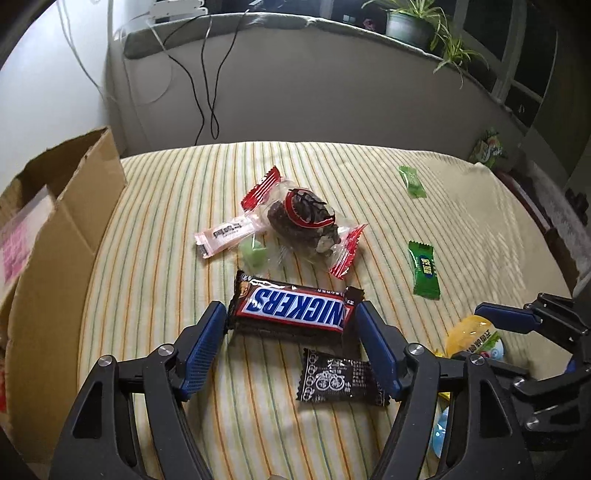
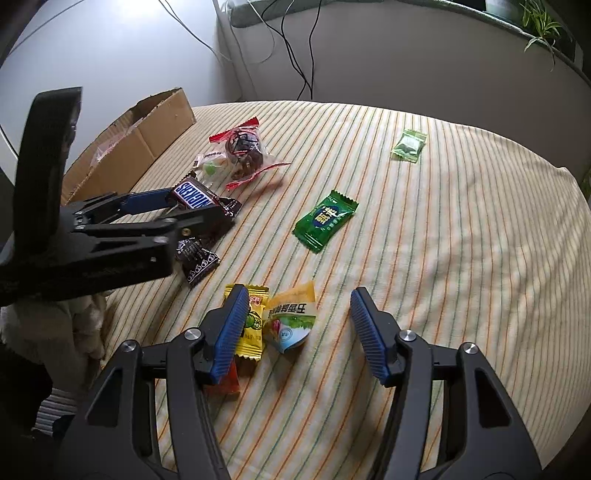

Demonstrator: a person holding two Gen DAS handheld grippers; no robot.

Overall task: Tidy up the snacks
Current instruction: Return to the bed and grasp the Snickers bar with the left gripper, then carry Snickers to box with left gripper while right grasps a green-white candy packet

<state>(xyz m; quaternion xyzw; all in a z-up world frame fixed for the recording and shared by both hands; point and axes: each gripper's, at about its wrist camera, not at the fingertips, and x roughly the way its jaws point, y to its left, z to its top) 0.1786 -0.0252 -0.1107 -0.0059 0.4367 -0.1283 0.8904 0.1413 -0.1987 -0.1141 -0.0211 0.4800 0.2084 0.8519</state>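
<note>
Jaws of the left gripper [image 1: 291, 314] stand apart around the Snickers bar [image 1: 295, 308], pads seemingly just touching its ends. Right gripper [image 2: 299, 314] gapes over the yellow-and-blue packet [image 2: 291, 317], gripping nothing.

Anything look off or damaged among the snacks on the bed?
Nothing spilled or torn. One oddity: a green snack pack sits off the striped sheet at the far right edge, apart from the rest. The Snickers bar lies flat between the left claw's fingers.

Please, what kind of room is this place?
Probably a bedroom at home. The snacks lie on a striped bedsheet over what looks like a mattress, a potted plant stands on the window ledge behind, and an open cardboard box sits at the side.
</note>
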